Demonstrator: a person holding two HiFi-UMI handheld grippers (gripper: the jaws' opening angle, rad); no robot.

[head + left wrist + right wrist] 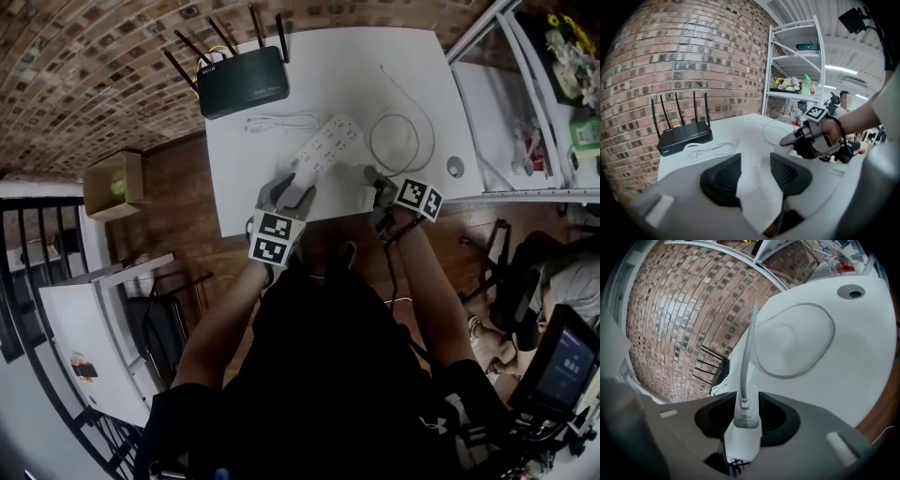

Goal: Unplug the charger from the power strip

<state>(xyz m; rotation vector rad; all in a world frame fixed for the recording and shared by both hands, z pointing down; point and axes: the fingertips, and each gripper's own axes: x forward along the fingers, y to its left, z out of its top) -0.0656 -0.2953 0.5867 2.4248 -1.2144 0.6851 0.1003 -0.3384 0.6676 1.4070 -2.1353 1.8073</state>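
Observation:
A white power strip (326, 142) lies slantwise in the middle of the white table (412, 66). My right gripper (377, 190) is shut on the white charger (744, 430), which is off the strip and near the table's front edge. The charger's white cable (747, 352) runs from it to a loose loop (398, 141) on the table. My left gripper (298, 185) hovers over the strip's near end, open. In the left gripper view the strip (752, 159) shows below the gap between the pads (722, 180), untouched.
A black router (242, 82) with several antennas stands at the back left, with a bundled white cable (281, 122) in front of it. A round cable hole (455, 167) sits at the table's right front. Metal shelving (525, 94) stands to the right, and a cardboard box (112, 183) to the left.

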